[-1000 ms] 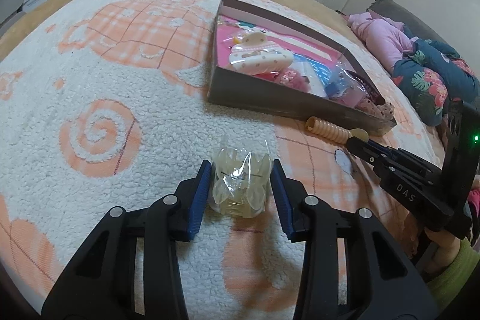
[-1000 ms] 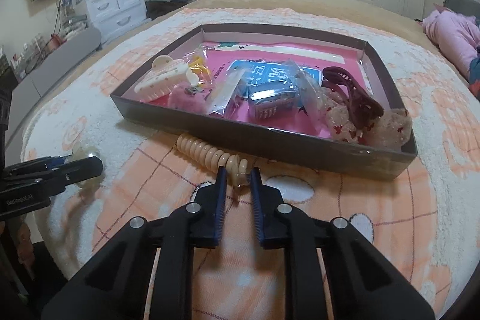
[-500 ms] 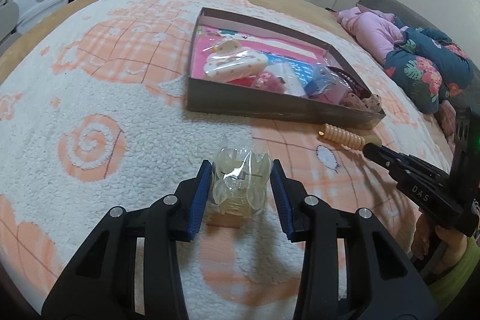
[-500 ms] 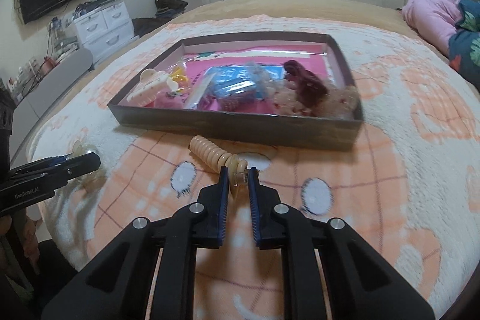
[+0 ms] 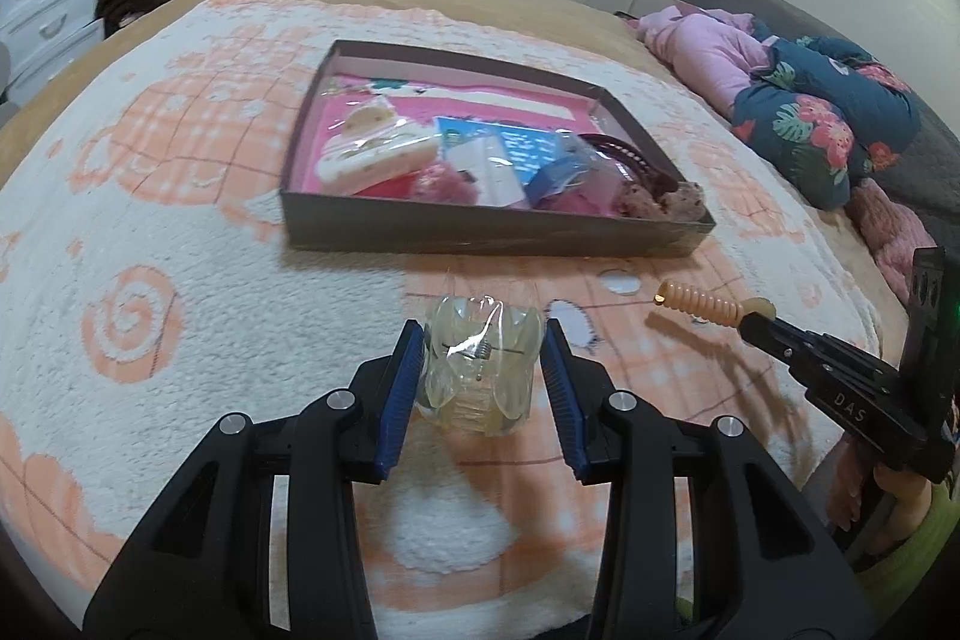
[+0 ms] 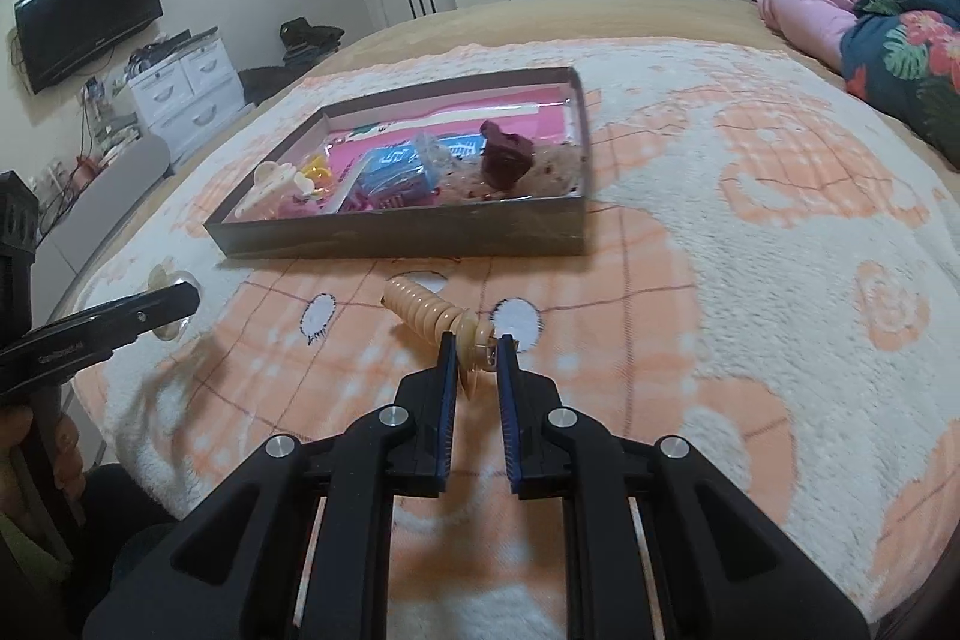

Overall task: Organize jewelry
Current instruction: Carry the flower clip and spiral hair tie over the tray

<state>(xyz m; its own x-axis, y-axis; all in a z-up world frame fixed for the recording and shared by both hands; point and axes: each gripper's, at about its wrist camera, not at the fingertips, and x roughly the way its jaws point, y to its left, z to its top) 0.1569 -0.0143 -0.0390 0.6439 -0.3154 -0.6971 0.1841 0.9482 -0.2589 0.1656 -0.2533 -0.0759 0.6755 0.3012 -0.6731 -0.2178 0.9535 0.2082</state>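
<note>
Both claws are loaded. Left claw (image 5: 480, 358) is clamped on a clear hair clip in a plastic wrapper (image 5: 480, 370), held above the blanket (image 5: 180, 244) short of the tray (image 5: 480, 226). Right claw (image 6: 477, 358) pinches the end of a ribbed peach clip (image 6: 429, 313), likewise in the air before the tray's near wall. Judging by this, the carry step is under way; next each piece needs lifting over the wall and letting go among the hair clips and packets inside.
</note>
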